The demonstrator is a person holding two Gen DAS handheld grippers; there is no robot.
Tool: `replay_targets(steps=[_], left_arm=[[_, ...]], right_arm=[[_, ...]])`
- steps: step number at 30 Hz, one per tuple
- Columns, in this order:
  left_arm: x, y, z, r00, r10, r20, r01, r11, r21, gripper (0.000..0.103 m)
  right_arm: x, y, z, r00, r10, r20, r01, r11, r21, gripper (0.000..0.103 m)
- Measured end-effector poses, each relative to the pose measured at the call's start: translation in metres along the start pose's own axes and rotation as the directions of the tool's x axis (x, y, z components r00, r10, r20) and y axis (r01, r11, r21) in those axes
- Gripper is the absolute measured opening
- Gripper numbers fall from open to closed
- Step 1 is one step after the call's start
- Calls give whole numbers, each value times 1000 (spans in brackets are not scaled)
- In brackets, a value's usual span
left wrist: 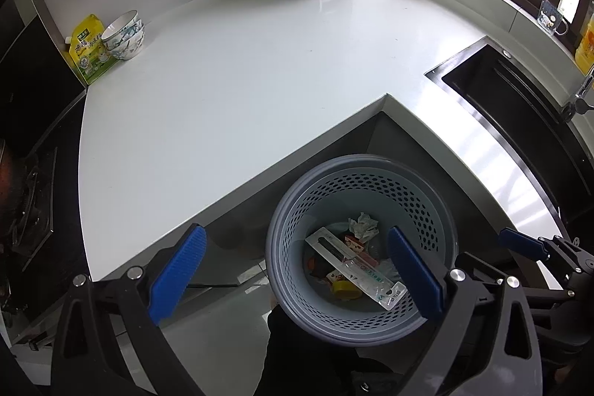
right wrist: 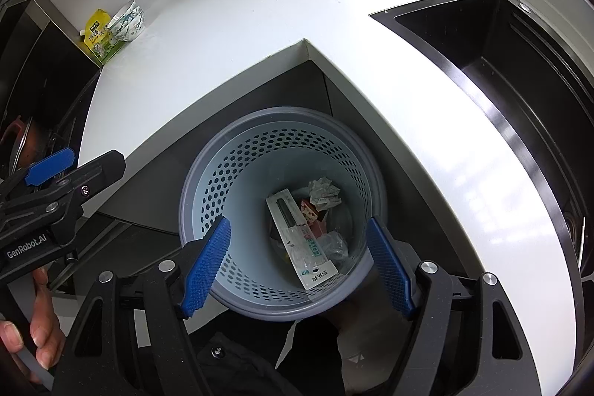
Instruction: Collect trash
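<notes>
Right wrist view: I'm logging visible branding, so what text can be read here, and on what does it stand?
"GenRobot.AI": white letters on the black body of the left tool, at the picture's left edge.
Yellow-green pouch by the bowls: printed characters, too small to read.
Long white package in the blue basket: green label, blurred, not readable.
Nothing else is legible.

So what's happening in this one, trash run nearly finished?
A person holds two grippers above a perforated bin on the floor by the counter corner. The left gripper is wide open and empty; the right gripper is open too. A long white package, crumpled paper and wrappers lie in the bin.
</notes>
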State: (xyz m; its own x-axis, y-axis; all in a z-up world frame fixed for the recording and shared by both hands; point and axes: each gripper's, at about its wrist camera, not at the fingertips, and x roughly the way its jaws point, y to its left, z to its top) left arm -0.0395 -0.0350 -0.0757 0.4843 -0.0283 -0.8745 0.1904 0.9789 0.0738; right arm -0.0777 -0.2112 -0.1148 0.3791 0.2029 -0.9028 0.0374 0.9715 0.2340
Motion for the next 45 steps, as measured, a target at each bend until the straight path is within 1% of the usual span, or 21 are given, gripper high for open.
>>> replay_targets(steps=[19,34,45], left_arm=[[0,-2,1,1000,20,-2,-20,1000,-6,96],[3,-6,-2,1000,-2,-11,2,1000,-8,96],[4,-6,-2,1000,12,-18,-12,1000,-4,96]], right_arm=[[1,-1,1,1000,-7,-1,7,1000,-9,72],[1,0,-1,1000,-11,-2,11,1000,-18,72],[1,1,0,1000,-11,1,11,1000,-25,72]])
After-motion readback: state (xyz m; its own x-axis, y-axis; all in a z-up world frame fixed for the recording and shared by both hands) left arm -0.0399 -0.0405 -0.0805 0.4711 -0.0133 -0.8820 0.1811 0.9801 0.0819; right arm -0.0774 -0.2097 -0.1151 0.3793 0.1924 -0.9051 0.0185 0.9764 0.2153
